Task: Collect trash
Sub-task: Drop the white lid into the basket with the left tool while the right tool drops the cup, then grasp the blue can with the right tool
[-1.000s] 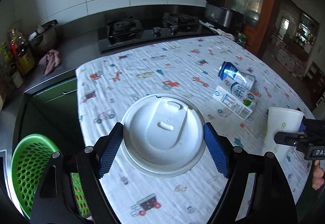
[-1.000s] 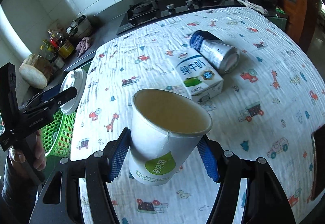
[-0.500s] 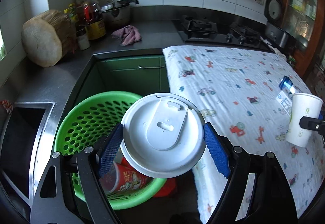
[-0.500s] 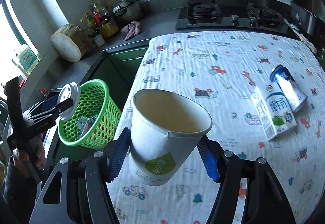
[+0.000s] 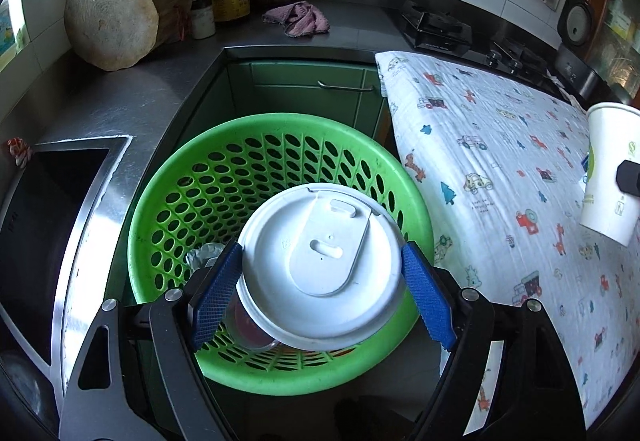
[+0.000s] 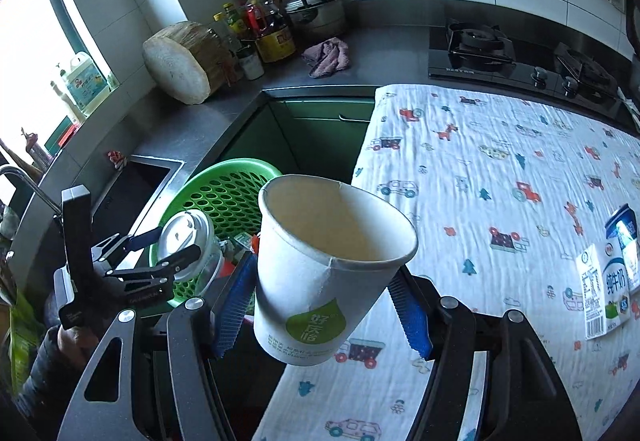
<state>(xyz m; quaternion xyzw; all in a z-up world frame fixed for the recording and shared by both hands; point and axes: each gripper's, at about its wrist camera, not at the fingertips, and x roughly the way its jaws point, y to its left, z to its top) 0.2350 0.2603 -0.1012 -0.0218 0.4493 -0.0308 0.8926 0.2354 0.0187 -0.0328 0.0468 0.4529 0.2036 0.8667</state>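
Observation:
My left gripper (image 5: 322, 291) is shut on a white plastic cup lid (image 5: 320, 265), held flat right over the green perforated trash basket (image 5: 224, 177); the same lid (image 6: 184, 237) shows above the basket (image 6: 228, 189) in the right wrist view. My right gripper (image 6: 322, 299) is shut on a white paper cup (image 6: 320, 273) with a green logo, tilted, at the table's left edge beside the basket. The cup (image 5: 608, 173) appears at the right of the left wrist view. A milk carton (image 6: 604, 289) and a blue-white can (image 6: 624, 229) lie on the patterned tablecloth (image 6: 500, 169).
The basket holds a red cup (image 5: 250, 329) and crumpled scraps. A steel sink (image 5: 40, 225) lies left of it, green cabinets (image 5: 304, 89) behind. On the counter stand a wooden chopping block (image 5: 116, 13), bottles, a pot and a pink rag (image 5: 298, 19). A gas stove (image 6: 516, 57) sits beyond the table.
Both grippers swung left off the table toward the basket. The lid went from above the tablecloth to over the basket; the paper cup moved to the table's left edge and tilted.

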